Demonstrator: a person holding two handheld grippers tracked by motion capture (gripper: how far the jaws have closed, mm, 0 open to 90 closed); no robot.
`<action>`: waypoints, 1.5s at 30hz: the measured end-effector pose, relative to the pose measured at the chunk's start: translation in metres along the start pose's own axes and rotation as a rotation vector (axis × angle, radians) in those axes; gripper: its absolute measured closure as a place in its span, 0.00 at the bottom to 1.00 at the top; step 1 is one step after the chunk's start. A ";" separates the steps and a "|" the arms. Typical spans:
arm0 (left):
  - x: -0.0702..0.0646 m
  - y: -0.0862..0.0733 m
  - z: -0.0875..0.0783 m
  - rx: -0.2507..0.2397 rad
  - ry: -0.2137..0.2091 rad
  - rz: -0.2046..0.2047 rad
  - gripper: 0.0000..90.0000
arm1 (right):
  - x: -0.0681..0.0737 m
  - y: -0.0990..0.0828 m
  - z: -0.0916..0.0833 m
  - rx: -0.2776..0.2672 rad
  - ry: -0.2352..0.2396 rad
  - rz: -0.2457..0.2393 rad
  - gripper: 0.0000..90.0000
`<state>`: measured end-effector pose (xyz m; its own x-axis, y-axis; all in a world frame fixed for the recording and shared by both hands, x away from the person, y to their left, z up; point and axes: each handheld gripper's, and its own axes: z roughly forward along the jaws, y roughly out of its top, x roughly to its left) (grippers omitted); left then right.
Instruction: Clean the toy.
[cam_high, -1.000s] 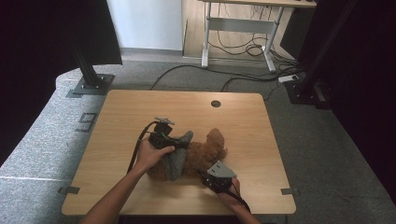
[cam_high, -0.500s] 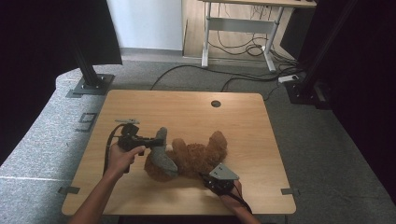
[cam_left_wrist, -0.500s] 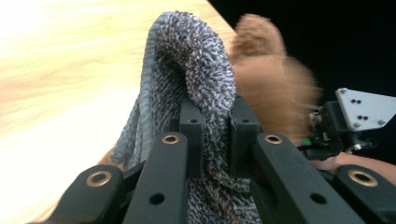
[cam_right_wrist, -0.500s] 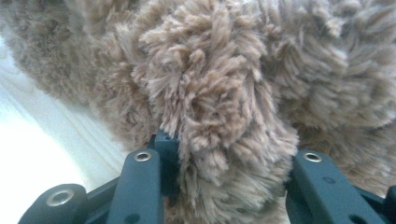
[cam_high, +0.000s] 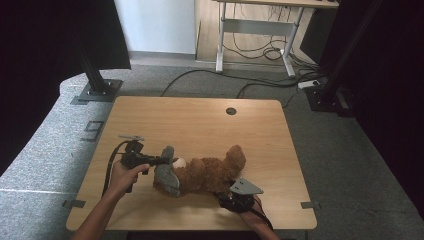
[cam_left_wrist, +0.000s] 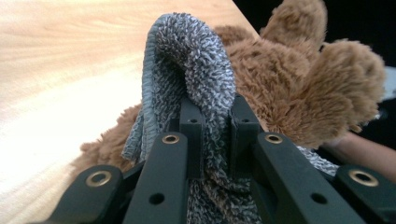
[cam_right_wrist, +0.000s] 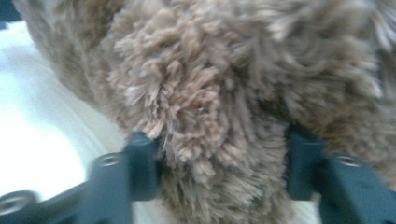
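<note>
The bear (cam_high: 210, 172) lies on its side near the front edge of the tabletop (cam_high: 200, 120). At its left end, the left tongs (cam_high: 167, 161) are clenched on a fold of the grey cloth (cam_left_wrist: 196, 70). At its right front, the right tongs (cam_right_wrist: 219, 154) have just been opening, fur between the jaws.

Light wooden table (cam_high: 200, 115) with a round hole (cam_high: 231, 111) near its far edge, standing on grey carpet (cam_high: 350, 165). Flanked by black curtains (cam_high: 45, 45) and two dark posts on base plates (cam_high: 97, 91), with a white wall (cam_high: 160, 25) and wood-toned floor behind. Farther back, a white-legged desk (cam_high: 260, 35) over loose black cables (cam_high: 250, 80) running to what looks like a power strip (cam_high: 312, 83), all evenly and softly lit.
</note>
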<state>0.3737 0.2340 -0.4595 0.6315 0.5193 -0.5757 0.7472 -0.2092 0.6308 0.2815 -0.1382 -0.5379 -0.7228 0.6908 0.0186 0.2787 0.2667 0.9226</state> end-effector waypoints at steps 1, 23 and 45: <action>-0.001 -0.001 0.000 0.001 -0.002 0.004 0.88 | -0.001 0.000 -0.003 -0.004 0.014 0.016 0.36; 0.001 -0.032 -0.002 -0.025 -0.099 -0.030 0.89 | 0.003 -0.004 -0.012 0.069 0.068 0.058 0.61; 0.008 -0.042 -0.043 0.018 0.001 -0.022 0.88 | 0.004 -0.004 -0.007 0.054 0.020 -0.033 0.73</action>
<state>0.3387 0.2824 -0.4687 0.6144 0.5251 -0.5888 0.7647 -0.2127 0.6082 0.2735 -0.1413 -0.5392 -0.7446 0.6675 -0.0030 0.2881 0.3254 0.9006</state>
